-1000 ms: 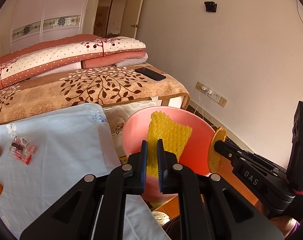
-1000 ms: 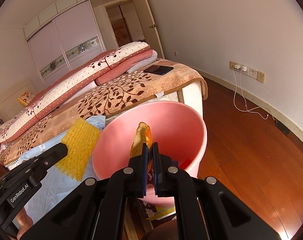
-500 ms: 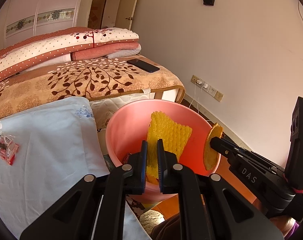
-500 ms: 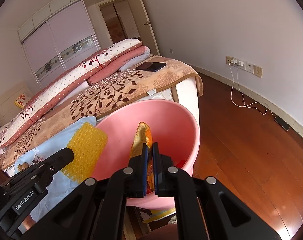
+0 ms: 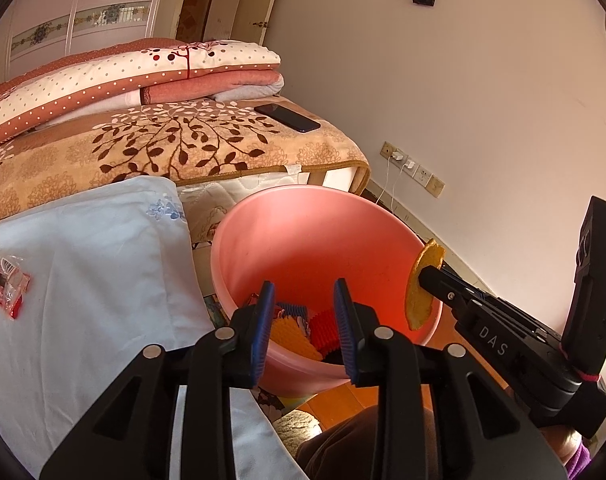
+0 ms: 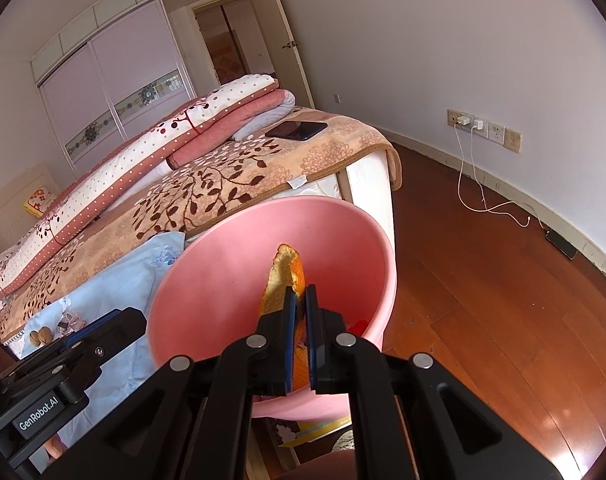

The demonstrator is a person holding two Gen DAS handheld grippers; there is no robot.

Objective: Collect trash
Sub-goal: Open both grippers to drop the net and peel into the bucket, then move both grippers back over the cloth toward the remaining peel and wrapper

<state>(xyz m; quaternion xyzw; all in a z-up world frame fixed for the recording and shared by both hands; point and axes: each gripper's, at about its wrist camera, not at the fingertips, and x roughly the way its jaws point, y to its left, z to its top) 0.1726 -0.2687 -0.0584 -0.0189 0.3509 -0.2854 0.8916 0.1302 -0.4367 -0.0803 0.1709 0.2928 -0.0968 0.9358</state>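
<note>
Two hand-held grippers over a pink bin beside a bed.

Left wrist view: left gripper (image 5: 303, 322), jaws opening, nothing between them; yellow bubble wrap (image 5: 291, 336) lies inside the pink bin (image 5: 303, 236); clear wrapper (image 5: 5, 284) on the pale blue cloth (image 5: 83, 280).
Right wrist view: right gripper (image 6: 299, 332) clamped tight on an orange peel (image 6: 285, 280), held above the bin's mouth.

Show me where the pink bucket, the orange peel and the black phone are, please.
pink bucket (image 5: 303, 240): left wrist view, bare inner wall.
orange peel (image 6: 281, 276): right wrist view, upper part above the jaws.
black phone (image 5: 287, 117): left wrist view, screen middle.
</note>
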